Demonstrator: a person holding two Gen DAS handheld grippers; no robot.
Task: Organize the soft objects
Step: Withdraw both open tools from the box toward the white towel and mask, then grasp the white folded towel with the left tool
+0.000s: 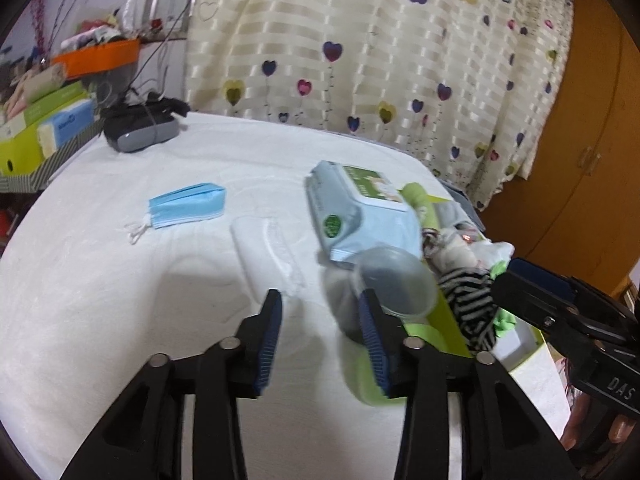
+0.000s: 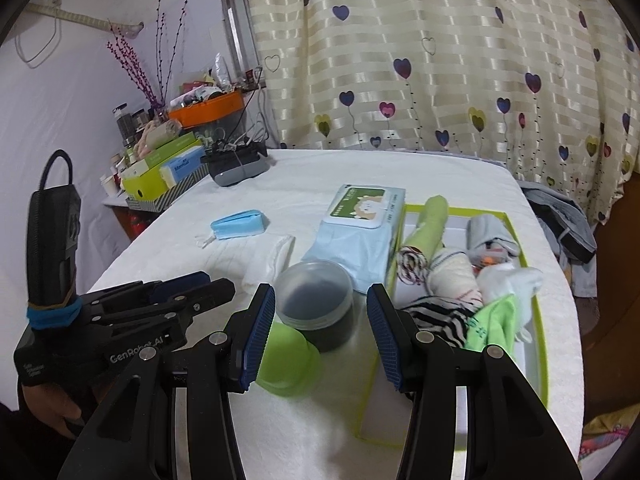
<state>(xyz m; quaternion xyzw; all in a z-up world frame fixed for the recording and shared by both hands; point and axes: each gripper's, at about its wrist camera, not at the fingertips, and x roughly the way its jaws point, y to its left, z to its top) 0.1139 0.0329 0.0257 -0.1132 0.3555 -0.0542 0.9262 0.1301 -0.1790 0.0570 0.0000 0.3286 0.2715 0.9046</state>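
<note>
Both sets of fingers stand spread and hold nothing: the left gripper point(image 1: 320, 336) faces the white folded cloth point(image 1: 266, 254) on the desk point(image 1: 100, 300), just left of the wipes pack point(image 2: 360, 232). Approach the cloth square and low, closing across its fold, then carry it to the green-rimmed tray point(image 2: 538, 320) of rolled socks. The white cloth barely separates from the white cover, and the right gripper point(image 2: 320, 336) hides the tray's near corner.

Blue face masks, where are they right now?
The blue face masks lie on the white cloth, left of the wipes pack in the right wrist view, far-left of the folded white sock, outside the tray.
</note>
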